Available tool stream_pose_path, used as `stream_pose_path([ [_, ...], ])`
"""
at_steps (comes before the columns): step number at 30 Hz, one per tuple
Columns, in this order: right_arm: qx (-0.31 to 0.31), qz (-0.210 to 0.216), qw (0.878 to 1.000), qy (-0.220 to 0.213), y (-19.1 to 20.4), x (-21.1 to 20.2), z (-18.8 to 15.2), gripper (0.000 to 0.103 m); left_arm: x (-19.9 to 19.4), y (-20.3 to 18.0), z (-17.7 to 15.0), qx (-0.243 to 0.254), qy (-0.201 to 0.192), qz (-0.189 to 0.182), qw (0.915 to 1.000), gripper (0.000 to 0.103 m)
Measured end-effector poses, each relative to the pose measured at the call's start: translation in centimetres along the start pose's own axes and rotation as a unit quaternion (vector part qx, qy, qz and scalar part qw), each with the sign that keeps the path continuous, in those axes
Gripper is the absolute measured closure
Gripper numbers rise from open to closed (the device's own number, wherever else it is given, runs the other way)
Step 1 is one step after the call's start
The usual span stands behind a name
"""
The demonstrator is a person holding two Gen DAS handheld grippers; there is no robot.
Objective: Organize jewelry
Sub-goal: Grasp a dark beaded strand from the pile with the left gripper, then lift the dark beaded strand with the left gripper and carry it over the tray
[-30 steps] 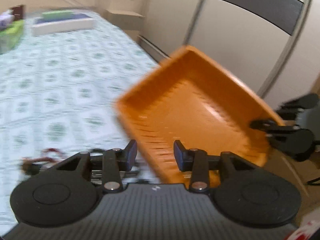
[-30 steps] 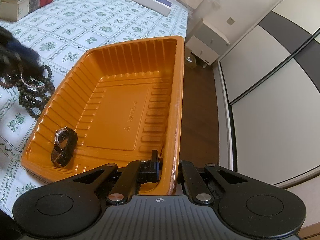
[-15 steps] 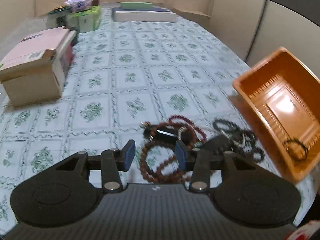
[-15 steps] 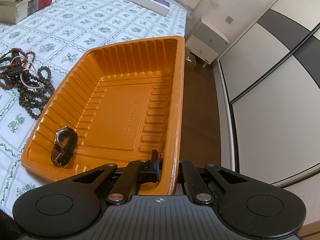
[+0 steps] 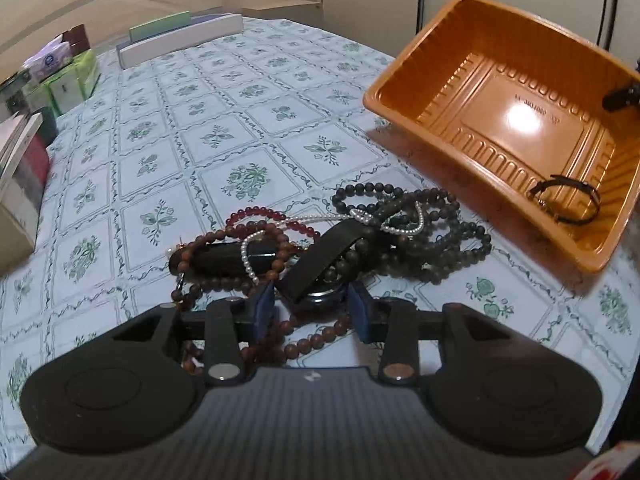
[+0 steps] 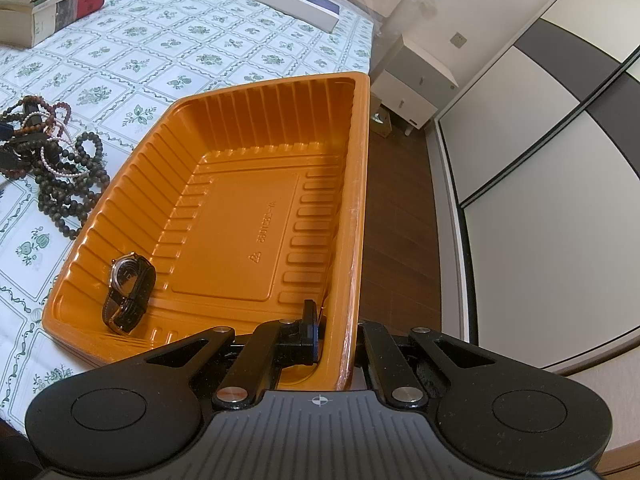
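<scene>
Several limp bead strands tangle round a black-strapped watch (image 5: 316, 276) on the tablecloth (image 5: 248, 120), best pinched by its stiffer strap between the left gripper (image 5: 312, 308)'s part-open, closing jaws, while the right gripper (image 6: 336, 330) clamps the light orange tray (image 6: 360, 160)'s rim.

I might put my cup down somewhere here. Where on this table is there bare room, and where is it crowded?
Bare tablecloth stretches between the jewelry pile, the long white box at the far end and the books. Most of the orange tray floor is free too, apart from the watch in one corner. It is crowded around the tangled beads beside the tray.
</scene>
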State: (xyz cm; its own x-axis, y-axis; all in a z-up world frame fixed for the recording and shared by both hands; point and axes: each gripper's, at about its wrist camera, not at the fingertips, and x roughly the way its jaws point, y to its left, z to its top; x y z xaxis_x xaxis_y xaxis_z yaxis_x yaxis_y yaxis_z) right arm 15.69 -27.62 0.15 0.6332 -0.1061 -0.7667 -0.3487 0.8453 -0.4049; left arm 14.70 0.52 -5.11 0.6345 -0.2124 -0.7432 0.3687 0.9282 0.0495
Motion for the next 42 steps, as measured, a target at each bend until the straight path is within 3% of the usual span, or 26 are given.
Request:
stream_pose_path([
  [8,0.000,0.001,1.000,0.000,0.0,0.0,-0.1,0.100,1.1,0.7,0.8,0.004,0.007,-0.009,0.9999,0.066],
  [13,0.000,0.000,1.000,0.000,-0.1,0.1,-0.1,0.100,-0.3,-0.2,1.2,0.026,-0.028,-0.003,0.9993,0.067],
  [17,-0.001,0.001,1.000,0.000,0.0,0.1,-0.1,0.100,-0.5,-2.0,1.3,0.082,-0.049,0.000,0.9954,0.078],
  [22,0.001,0.001,1.000,0.000,-0.1,0.1,-0.1,0.100,0.6,-4.7,1.2,0.173,-0.049,0.032,0.9832,0.079],
  [26,0.001,0.001,1.000,0.000,-0.1,0.1,-0.1,0.100,1.4,-5.8,1.0,0.217,-0.040,0.065,0.9732,0.097],
  [35,0.001,0.001,1.000,-0.001,-0.1,0.1,-0.1,0.100,-3.5,-2.8,3.8,0.130,-0.061,0.022,0.9894,0.097],
  [42,0.002,0.001,1.000,-0.003,-0.2,0.1,-0.2,0.100,-9.6,-0.6,8.9,0.081,-0.111,-0.004,0.9905,0.097],
])
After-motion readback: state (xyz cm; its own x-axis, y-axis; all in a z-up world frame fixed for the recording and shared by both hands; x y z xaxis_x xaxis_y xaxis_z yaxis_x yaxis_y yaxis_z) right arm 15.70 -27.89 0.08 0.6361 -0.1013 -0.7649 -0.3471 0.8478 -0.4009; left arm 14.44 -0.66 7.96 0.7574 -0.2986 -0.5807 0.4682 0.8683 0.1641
